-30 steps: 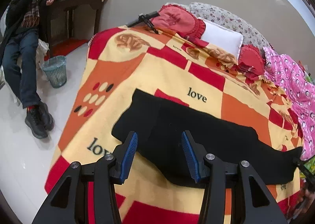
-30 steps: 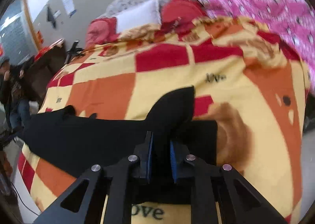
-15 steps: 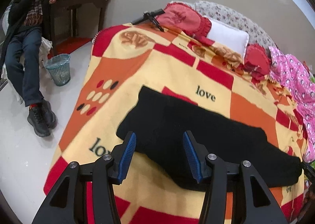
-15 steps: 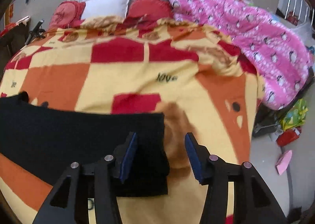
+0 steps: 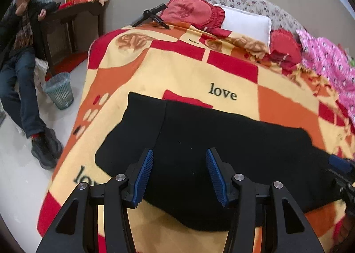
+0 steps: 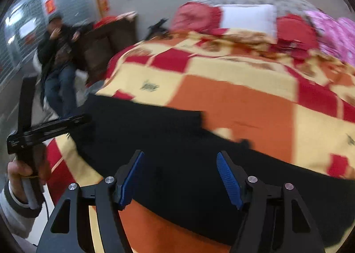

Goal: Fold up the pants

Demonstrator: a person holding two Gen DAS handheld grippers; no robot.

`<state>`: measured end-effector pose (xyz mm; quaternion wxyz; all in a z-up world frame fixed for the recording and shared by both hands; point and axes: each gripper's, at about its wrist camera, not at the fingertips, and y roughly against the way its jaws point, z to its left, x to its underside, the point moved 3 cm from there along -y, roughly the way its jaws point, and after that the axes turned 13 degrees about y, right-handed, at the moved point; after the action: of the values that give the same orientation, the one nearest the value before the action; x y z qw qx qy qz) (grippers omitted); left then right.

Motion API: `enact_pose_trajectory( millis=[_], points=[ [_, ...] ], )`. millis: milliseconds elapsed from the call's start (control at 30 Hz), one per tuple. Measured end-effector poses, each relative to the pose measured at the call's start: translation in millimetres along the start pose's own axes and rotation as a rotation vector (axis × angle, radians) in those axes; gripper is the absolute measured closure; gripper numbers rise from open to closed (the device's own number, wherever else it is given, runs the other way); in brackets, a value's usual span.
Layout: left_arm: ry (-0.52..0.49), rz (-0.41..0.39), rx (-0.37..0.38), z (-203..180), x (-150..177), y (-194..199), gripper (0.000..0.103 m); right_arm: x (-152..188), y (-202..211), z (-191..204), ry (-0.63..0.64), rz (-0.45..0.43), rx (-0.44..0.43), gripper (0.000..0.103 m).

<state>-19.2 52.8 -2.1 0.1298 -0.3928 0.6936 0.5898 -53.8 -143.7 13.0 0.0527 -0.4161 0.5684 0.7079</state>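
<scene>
Black pants (image 5: 221,146), soft matte fabric, lie flat in a long band across the fleecy checked blanket (image 5: 177,70) on the bed. Left gripper (image 5: 179,174): fingers wide apart, holding nothing, over the pants' near edge. Right gripper (image 6: 180,177): likewise spread, empty. Bare blanket lies beyond the pants.

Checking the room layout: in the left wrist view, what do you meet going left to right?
Seated person → wastebasket → black pants on the blanket → pink quilt.
</scene>
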Motion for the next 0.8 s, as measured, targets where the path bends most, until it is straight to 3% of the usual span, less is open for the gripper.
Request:
enact_pose_trajectory(
  millis=[133, 233, 300, 400, 567, 800],
  points=[
    [-0.058, -0.013, -0.058, -8.2, 1.1, -16.8, 0.05, -6.3, -29.9, 35.5, 0.059, 0.045, -0.021, 0.041],
    [-0.066, -0.017, -0.058, -11.2, 4.0, -21.6, 0.049, 6.5, -43.2, 59.8, 0.145, 0.107, 0.019, 0.041],
    [-0.068, -0.018, -0.056, -12.9, 5.7, -21.3, 0.049, 15.3, -42.5, 64.5, 0.176, 0.103, 0.039, 0.041],
    [-0.069, -0.021, -0.057, -13.7, 8.4, -13.6, 0.049, 16.3, -33.9, 60.9, 0.158, 0.112, 0.025, 0.041],
    [-0.031, -0.01, 0.002, -14.0, 9.9, 5.0, 0.049, 3.9, -11.1, 47.4, 0.122, 0.064, 0.055, 0.038],
    [-0.043, -0.009, 0.027, -15.8, 11.3, 12.7, 0.049, 2.6, -14.4, 33.0, 0.083, 0.076, 0.09, 0.033]
  ],
)
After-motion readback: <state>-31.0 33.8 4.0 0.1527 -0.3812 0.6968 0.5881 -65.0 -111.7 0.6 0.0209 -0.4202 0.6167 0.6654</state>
